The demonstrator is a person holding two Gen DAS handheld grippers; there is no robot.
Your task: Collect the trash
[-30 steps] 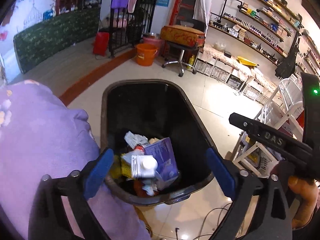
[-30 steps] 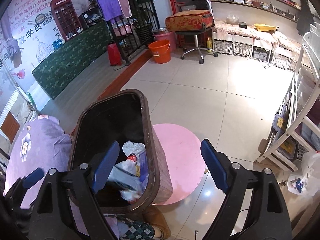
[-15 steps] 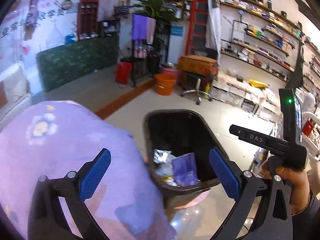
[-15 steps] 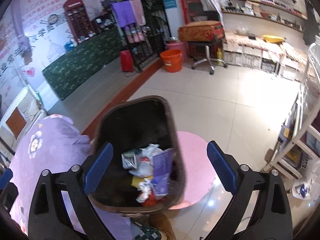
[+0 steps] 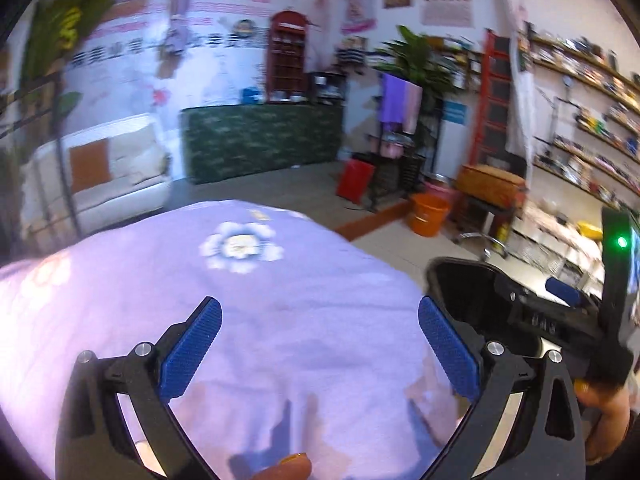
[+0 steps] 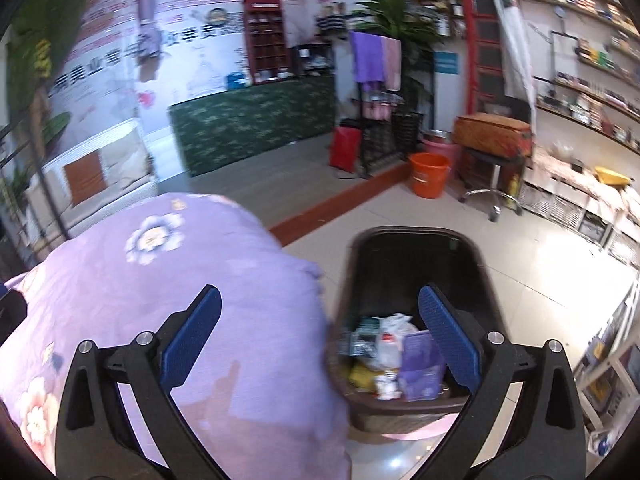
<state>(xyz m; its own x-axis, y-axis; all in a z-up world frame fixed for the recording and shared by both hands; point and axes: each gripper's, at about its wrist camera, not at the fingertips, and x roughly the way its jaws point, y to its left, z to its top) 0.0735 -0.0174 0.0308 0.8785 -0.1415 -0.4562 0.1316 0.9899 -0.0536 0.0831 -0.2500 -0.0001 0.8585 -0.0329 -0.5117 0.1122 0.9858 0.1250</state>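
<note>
A dark brown trash bin (image 6: 404, 240) stands on the floor at the right of a table with a purple flowered cloth (image 6: 168, 292). In it lie a purple carton (image 6: 420, 364), white wrappers (image 6: 390, 336) and other trash. My right gripper (image 6: 320, 340) is open and empty, held above the cloth's edge and the bin's near rim. My left gripper (image 5: 320, 348) is open and empty above the purple cloth (image 5: 240, 300). The bin's rim (image 5: 460, 268) shows at the right of the left wrist view, partly hidden by the right gripper's body (image 5: 560, 320).
An orange bucket (image 6: 428, 174), a stool with an orange case (image 6: 492, 136), a black rack with towels (image 6: 380, 92) and a green counter (image 6: 256, 120) stand farther back. Shelves (image 6: 592, 60) line the right wall. A white rack (image 6: 612, 360) stands at the right edge.
Both grippers have swung left and tilted up, away from above the bin toward the purple-covered table. The bin has slid to the right in both views. Both stayed open.
</note>
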